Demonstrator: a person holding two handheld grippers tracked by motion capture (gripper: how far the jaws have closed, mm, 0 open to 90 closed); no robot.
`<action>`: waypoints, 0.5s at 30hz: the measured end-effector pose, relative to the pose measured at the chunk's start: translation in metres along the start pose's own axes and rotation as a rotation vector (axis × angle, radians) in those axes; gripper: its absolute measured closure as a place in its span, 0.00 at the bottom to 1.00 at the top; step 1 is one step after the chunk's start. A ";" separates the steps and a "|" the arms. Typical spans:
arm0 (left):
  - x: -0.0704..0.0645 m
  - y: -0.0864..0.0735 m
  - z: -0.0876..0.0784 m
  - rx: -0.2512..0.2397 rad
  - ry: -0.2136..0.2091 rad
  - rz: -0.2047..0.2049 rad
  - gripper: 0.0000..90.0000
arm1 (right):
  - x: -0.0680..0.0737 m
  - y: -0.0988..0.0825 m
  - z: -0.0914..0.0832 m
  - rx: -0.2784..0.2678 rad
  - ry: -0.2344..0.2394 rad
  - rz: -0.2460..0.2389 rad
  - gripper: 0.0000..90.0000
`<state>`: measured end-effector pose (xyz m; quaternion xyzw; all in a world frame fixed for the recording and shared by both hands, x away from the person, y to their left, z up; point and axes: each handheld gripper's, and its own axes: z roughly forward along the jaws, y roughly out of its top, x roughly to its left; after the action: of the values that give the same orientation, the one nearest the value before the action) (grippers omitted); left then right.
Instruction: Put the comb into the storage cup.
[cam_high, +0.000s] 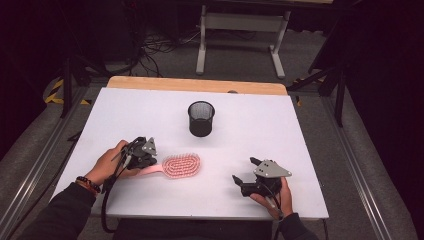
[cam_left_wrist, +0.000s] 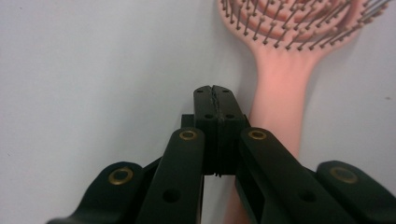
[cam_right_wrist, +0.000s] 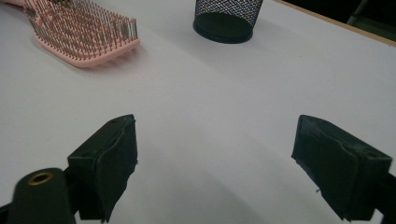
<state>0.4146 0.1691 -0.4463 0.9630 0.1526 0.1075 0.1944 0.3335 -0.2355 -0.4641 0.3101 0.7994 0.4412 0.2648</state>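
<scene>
Pink hairbrush (cam_high: 176, 165): flat on the white desk (cam_high: 280, 130), bristles up, handle toward the left side, oval head toward the middle; lies left of centre, nearer the front edge. In the left gripper view (cam_left_wrist: 280, 93), handle runs just beside the closed jaws, to their right; contact with the handle cannot be told.

Left gripper (cam_high: 145, 156): at the handle end of the hairbrush, in the left hand (cam_high: 107, 165); jaws pressed fully together, nothing between them.

Right gripper (cam_high: 245, 172): low over the front right part of the desk, in the right hand (cam_high: 275, 197), well apart from the hairbrush; jaws spread wide, nothing between them but bare desk surface.

Black mesh cup (cam_high: 201, 118): upright, behind the hairbrush, near the middle of the desk; seen also at the top of the right gripper view (cam_right_wrist: 228, 18).
</scene>
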 end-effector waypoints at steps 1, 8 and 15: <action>-0.002 -0.001 0.000 -0.001 -0.001 0.000 1.00 | 0.000 0.000 0.000 0.001 -0.001 0.000 0.16; -0.019 -0.004 -0.004 -0.004 -0.026 0.015 1.00 | 0.000 0.000 0.001 0.005 0.001 -0.001 0.16; -0.033 0.001 -0.005 -0.010 -0.049 0.057 1.00 | 0.000 0.000 0.001 0.005 0.001 -0.002 0.16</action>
<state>0.3827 0.1591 -0.4465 0.9683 0.1198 0.0901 0.1999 0.3337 -0.2349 -0.4645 0.3095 0.8012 0.4388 0.2640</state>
